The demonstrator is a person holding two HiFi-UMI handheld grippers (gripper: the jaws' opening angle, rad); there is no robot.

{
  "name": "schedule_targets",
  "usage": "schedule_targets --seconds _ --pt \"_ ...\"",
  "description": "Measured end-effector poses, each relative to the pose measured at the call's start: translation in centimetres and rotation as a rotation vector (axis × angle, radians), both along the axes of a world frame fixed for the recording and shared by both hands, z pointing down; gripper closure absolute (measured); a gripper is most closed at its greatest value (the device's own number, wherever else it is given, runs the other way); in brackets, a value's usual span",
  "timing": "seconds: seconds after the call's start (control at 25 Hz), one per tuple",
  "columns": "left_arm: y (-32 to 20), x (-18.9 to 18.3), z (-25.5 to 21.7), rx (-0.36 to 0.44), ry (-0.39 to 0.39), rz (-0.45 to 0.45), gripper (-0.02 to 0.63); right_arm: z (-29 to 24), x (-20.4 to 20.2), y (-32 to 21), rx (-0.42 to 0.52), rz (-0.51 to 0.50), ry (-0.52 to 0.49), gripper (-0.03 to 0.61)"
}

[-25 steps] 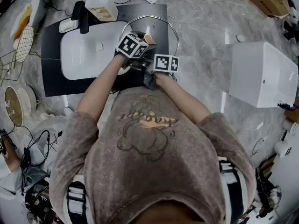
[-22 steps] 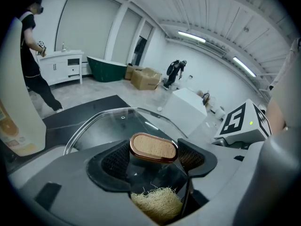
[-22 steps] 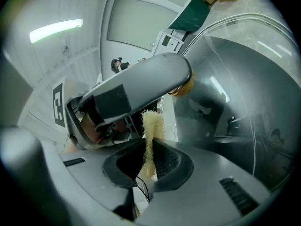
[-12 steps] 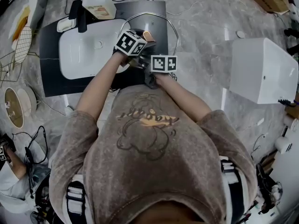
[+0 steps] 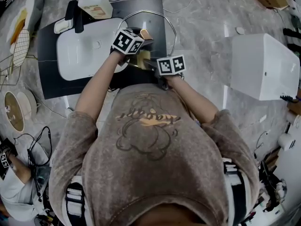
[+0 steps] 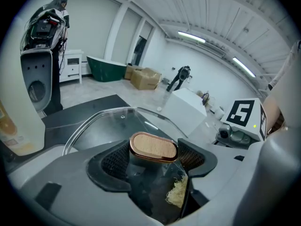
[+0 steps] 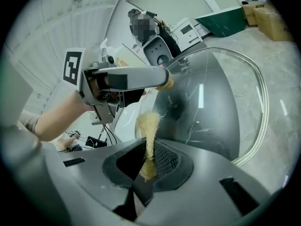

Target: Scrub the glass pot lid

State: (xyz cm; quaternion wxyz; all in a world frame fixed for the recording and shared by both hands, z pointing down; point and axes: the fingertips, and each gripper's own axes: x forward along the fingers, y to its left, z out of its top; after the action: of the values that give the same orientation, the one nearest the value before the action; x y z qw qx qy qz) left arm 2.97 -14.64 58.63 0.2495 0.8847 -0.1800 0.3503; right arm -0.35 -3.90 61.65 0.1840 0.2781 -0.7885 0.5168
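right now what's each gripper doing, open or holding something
Left gripper: closed on the wooden knob of the glass lid.
Right gripper: closed on the fibre scrubber.

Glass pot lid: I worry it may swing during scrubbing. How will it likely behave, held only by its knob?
The glass pot lid looks rigid but probably heavy for its single hold: the left gripper clamps only the wooden knob, so pushes near the rim may pivot it. Glass is likely breakable if dropped.
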Motion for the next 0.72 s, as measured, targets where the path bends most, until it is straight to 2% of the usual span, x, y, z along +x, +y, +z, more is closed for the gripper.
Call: schedule_targets --seconds 0.52,0.72 --pt "-0.1 0.0 0.1 0.005 0.005 -0.003 0.281 0.6 7.0 0.6 0.025 0.027 0.105 0.54" --pt "-0.1 0.0 0.1 0.004 0.001 -0.005 0.282 0.7 9.8 0.0 0.063 -0.012 0.187 0.54"
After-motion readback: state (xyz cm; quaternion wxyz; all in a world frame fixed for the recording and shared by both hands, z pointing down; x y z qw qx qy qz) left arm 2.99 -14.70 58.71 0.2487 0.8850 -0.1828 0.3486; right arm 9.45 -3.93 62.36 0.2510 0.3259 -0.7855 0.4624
